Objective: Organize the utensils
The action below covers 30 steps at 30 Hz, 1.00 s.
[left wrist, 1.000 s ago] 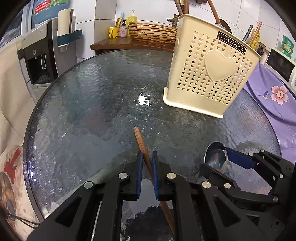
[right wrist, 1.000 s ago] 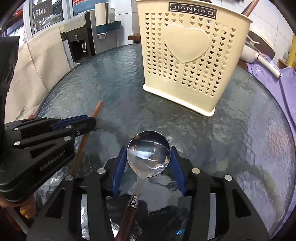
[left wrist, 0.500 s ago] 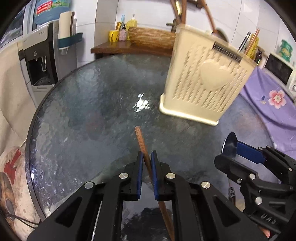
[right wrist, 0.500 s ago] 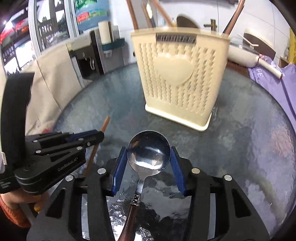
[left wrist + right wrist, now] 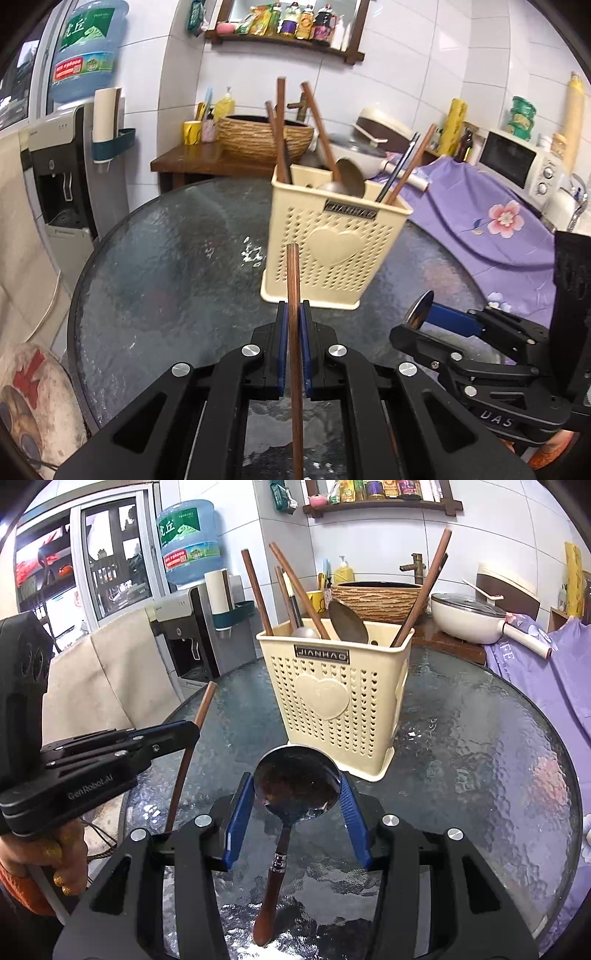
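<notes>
Fingers (image 5: 282,325) of the left gripper (image 5: 294,325): blue-padded, pinching a brown wooden chopstick (image 5: 293,280) that runs straight out past their tips and back under the gripper body, lifted off the bench (image 5: 166,266).
Fingers (image 5: 239,812) of the right gripper (image 5: 295,808): blue-padded, set wide, clasping the bowl of a steel spoon (image 5: 295,779) from both sides; its brown handle trails back between them, above the bench.
Utensil basket (image 5: 332,701): cream perforated plastic with a raised heart, upright on the round textured-glass bench, ahead of both sets of fingers and apart from them. Contents: several brown chopsticks and two spoons, leaning.
Left gripper, in the right wrist view (image 5: 184,734): to the left of the right fingers, chopstick angled up and forward.
Right gripper, in the left wrist view (image 5: 424,317): to the right of the left fingers, spoon seen edge-on.
</notes>
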Tool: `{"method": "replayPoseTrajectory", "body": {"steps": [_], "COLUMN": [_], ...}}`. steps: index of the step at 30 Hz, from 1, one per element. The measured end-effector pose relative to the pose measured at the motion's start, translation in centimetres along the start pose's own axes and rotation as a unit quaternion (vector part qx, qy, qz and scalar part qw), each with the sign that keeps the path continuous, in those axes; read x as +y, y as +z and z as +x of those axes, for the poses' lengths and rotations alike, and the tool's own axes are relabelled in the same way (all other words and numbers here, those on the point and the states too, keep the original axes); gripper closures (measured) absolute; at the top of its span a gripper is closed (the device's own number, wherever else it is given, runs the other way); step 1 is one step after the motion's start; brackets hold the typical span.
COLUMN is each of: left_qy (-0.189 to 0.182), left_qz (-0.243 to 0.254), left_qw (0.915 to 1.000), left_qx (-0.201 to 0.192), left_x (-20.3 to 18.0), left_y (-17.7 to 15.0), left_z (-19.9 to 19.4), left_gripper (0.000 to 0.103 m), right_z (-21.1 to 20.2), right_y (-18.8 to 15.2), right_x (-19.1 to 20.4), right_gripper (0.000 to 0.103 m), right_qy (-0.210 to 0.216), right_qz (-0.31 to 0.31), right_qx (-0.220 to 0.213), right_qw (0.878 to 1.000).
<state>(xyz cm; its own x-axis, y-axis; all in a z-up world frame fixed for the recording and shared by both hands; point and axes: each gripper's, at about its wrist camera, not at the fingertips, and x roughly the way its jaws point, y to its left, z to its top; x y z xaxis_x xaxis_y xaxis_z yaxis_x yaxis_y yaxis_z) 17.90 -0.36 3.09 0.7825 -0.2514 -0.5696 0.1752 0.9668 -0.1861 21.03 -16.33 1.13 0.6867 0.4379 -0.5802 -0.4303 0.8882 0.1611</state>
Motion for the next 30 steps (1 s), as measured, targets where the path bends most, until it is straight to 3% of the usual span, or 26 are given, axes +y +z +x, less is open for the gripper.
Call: {"method": "replayPoseTrajectory", "body": {"steps": [19,24,30], "left_qy": [-0.026,-0.027,-0.029], "left_qz": [0.016,0.026,0.045], "left_qw": [0.9979,0.996,0.9902], "left_qx": [-0.056,-0.082,-0.129], "left_x": [-1.5,-2.0,-3.1], "left_y": [3.4,5.7,11.1], "left_z": [-3.3,-4.4,-6.6], "left_gripper": [0.097,0.097,0.103], "right_z": [-3.4,-4.0,-5.2], "right_y": [2.9,4.7,9.2], "right_x": [-0.6,-0.9,-1.2], "right_gripper": [0.056,0.056,0.056], "right_qy": [0.008,0.008,0.004], "right_qz": [-0.003,-0.003,-0.009], "right_qx": [-0.036,-0.047,-0.074], "right_qw": [0.999,0.999,0.997]}}
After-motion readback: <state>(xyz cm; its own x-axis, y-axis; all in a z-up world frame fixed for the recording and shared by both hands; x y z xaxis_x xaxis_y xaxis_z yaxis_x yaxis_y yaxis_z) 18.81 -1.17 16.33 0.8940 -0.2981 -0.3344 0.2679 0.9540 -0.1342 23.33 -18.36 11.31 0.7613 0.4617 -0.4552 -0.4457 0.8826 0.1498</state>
